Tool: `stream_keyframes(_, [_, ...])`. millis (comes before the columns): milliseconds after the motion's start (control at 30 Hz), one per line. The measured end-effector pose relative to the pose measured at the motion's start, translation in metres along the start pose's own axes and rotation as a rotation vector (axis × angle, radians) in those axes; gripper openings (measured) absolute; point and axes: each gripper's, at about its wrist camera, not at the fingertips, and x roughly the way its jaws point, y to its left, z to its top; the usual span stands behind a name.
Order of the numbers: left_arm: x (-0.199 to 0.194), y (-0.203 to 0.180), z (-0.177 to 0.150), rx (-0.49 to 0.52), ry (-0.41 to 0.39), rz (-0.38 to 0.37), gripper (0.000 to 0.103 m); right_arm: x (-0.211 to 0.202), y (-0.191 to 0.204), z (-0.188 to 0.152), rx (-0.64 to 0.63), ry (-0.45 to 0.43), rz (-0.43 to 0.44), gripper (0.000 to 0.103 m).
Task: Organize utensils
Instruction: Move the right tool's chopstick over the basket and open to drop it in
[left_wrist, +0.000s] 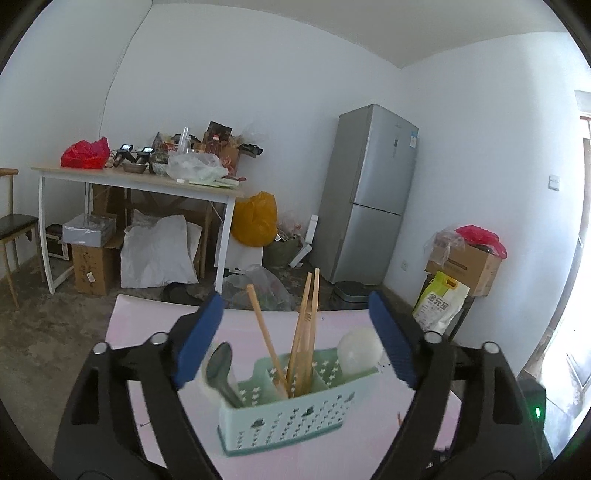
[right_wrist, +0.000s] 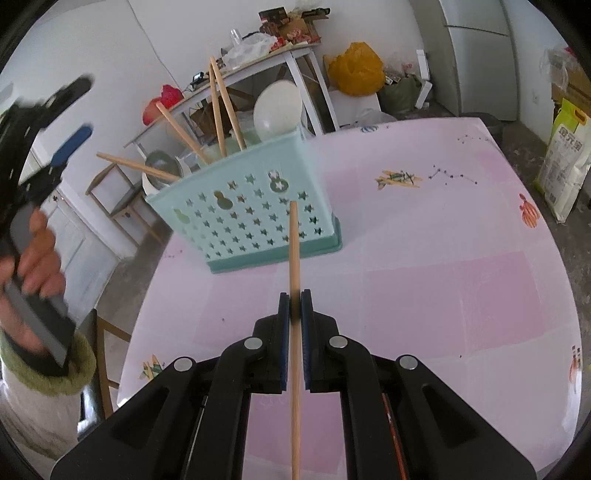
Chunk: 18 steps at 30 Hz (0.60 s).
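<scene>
Pretty far along by the look of it. Mint-green plastic caddy with star cutouts (right_wrist: 255, 218) sitting on the pink patterned tablecloth (right_wrist: 424, 280), already loaded: several wooden chopsticks (left_wrist: 304, 332) standing in the middle compartment, a grey metal spoon (left_wrist: 219, 363) in the left end one, a white round-bowled ladle or spoon (left_wrist: 358, 349) in the right end one. From the right wrist view, four sticks poking out at different angles, one leaning way over toward the left.

Right gripper (right_wrist: 294, 314) clamped tight on one more light wooden chopstick (right_wrist: 294, 258), held roughly mid-length, tip pointing at the caddy front and stopping short of it, not in yet. Left gripper (left_wrist: 295, 336) spread wide with nothing between the blue pads (left_wrist: 199, 339), hovering just in front of the caddy, maybe ready to steady it.

Left to do, best guess: drop this last stick into the middle slot with the others. No other loose utensils visible on the cloth, so probably near the end.
</scene>
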Motion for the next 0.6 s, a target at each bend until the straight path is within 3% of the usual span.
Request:
stream_keyframes(200, [-0.043,0.026,-0.016,-0.064,0.052,-0.04,0.084,-0.029,0.012,0.026,-0.019,-0.101,0.041,0.006])
stream_keyframes(600, [-0.089,0.087,-0.092,-0.149,0.194,0.124,0.084,-0.077,0.08,0.127,-0.229,-0.407,0.079,0.006])
